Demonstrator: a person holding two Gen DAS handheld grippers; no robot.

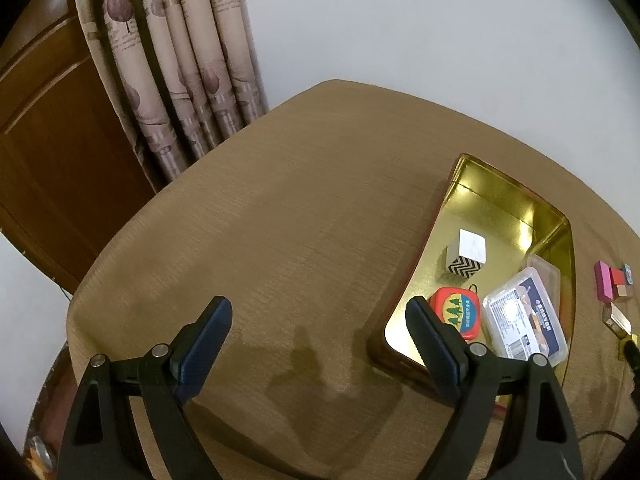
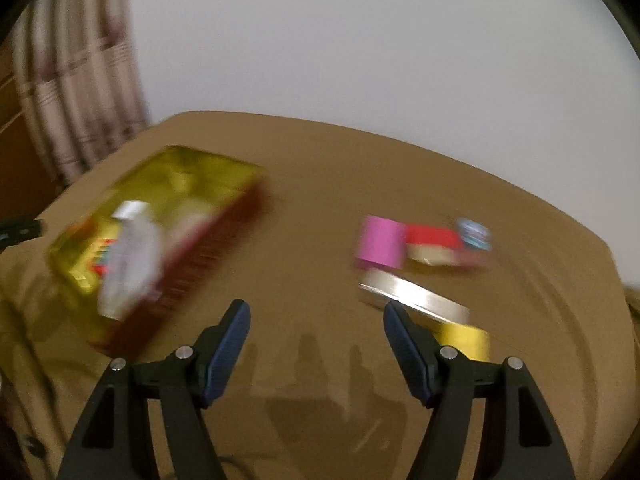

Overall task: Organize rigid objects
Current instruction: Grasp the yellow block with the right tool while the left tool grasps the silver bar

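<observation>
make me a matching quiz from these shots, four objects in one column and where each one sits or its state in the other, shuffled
Things:
1. white cube with a black zigzag side
2. red rounded tin with green trees on its lid
3. pink rectangular block
4. left hand-held gripper

Places or states:
A. on the brown tablecloth, outside the tray
B. open, with nothing between its fingers
C. in the gold metal tray, at the near end beside the clear plastic box
D. in the gold metal tray, farther back than the clear plastic box

Pairs: 1-D, 2-C, 3-A, 4-B
</observation>
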